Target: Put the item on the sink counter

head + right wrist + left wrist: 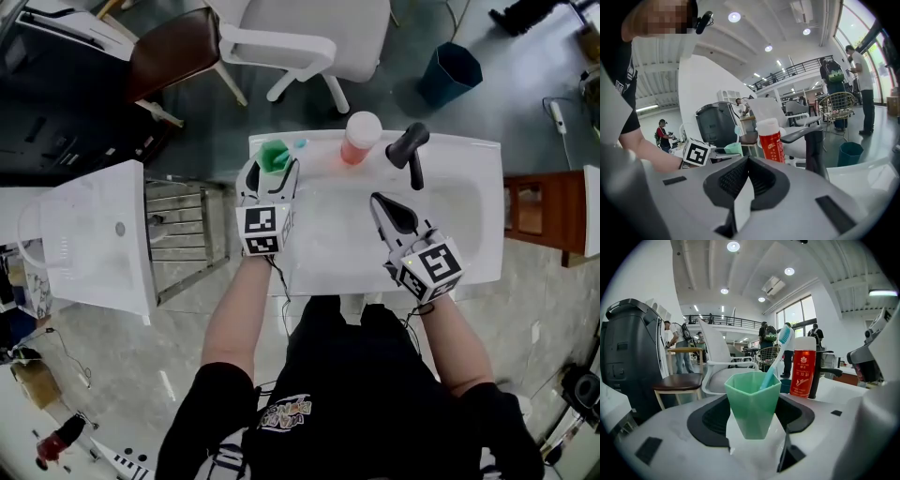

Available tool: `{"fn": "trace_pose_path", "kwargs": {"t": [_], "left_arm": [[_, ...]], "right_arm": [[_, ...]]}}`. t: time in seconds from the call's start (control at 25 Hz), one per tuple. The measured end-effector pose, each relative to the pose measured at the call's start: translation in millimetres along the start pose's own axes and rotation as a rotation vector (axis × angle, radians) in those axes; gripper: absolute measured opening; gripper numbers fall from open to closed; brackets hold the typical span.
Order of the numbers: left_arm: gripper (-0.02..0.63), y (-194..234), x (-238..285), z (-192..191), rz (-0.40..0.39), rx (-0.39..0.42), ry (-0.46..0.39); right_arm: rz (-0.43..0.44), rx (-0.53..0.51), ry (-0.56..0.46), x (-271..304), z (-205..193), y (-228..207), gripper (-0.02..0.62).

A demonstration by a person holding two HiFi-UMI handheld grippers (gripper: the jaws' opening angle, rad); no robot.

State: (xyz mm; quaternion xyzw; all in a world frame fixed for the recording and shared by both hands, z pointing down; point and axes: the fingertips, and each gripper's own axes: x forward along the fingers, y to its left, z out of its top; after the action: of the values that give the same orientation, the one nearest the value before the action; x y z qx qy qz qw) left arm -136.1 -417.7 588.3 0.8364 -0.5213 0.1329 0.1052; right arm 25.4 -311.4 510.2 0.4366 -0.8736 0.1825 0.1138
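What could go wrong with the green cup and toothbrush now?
The left gripper holds the green cup near a corner of the sink counter. If it is set down too far out, it might fall off. The toothbrush only leans inside, so a tilt could tip it out. The red bottle stands close and could get bumped.

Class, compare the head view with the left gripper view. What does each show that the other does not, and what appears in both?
Only the head view shows the bowl of the white ceramic sink, the person's bare forearms and a second white basin standing to the left.

Only the left gripper view shows the round ceiling lights and people standing in the background.

Both show the green faceted plastic cup held between the left gripper jaws, the red bottle with a white cap and the black faucet.
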Motion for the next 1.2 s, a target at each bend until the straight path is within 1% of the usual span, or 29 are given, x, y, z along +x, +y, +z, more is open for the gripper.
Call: {"fn": "trace_pose_path", "kwargs": {"t": [0.28,0.6,1.0,1.2], "left_arm": [[0.296,5,15,-14,-0.011,0.005,0.014],[0.296,8,25,-22,-0.007,0.021,0.029],[0.296,9,30,-33,-0.007,0.022,0.051],[0.296,10,29,-36,-0.006,0.03,0.049]], "right_arm": [[-0.02,0.027,0.019,7,-14,1,0.054],[-0.032,0.035,0.021,9,-15,0,0.054],[-0.027,0.031,0.025,12,-14,3,0.054],[-0.025,0.029,0.027,12,-14,4,0.054]]}}
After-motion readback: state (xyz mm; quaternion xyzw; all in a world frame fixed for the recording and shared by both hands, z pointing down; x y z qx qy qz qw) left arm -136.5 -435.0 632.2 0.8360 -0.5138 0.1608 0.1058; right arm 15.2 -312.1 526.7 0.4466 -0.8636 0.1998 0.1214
